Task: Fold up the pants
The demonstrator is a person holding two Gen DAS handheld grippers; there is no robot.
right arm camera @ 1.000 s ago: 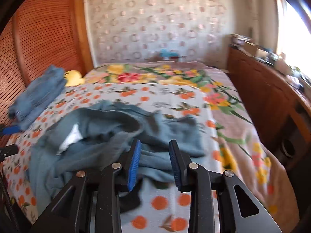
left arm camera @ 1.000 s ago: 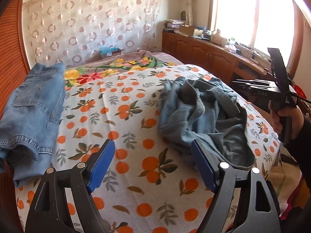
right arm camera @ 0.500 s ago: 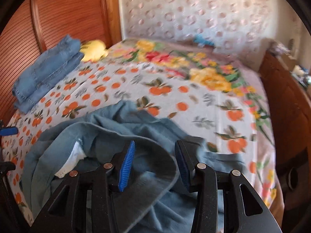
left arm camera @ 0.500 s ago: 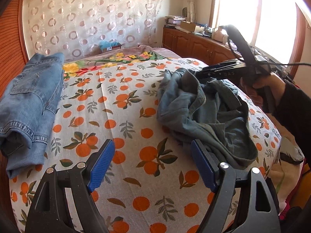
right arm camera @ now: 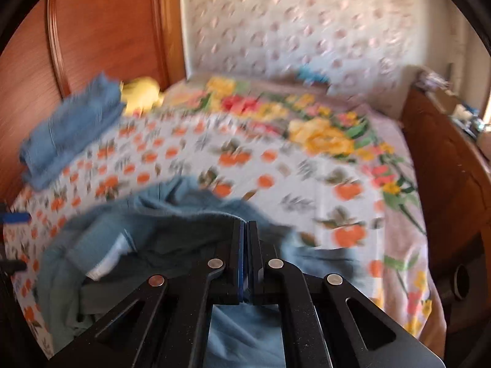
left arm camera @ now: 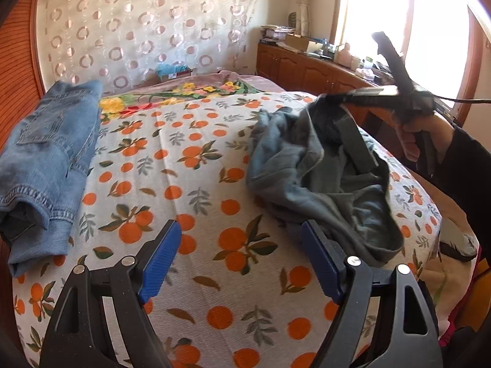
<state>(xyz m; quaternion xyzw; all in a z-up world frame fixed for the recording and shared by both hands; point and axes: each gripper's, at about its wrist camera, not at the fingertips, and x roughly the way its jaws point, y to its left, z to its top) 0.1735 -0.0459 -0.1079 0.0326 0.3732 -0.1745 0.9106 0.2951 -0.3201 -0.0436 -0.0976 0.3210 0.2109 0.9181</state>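
A bed (left arm camera: 199,165) under an orange-print cover fills the room. Grey-blue pants (left arm camera: 322,168) lie crumpled on its right half; folded denim jeans (left arm camera: 46,159) rest at the bed's far left edge. The right gripper (right arm camera: 244,230), held in a person's hand (left arm camera: 417,135), has just closed, pinching an edge of the pants. The left gripper (left arm camera: 239,257) hangs spread wide over the bed's near end, empty.

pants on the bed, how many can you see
2. Folded blue jeans lie at the left edge of the bed; crumpled grey-blue pants lie at the right, pinched by the right gripper. Others may be hidden.
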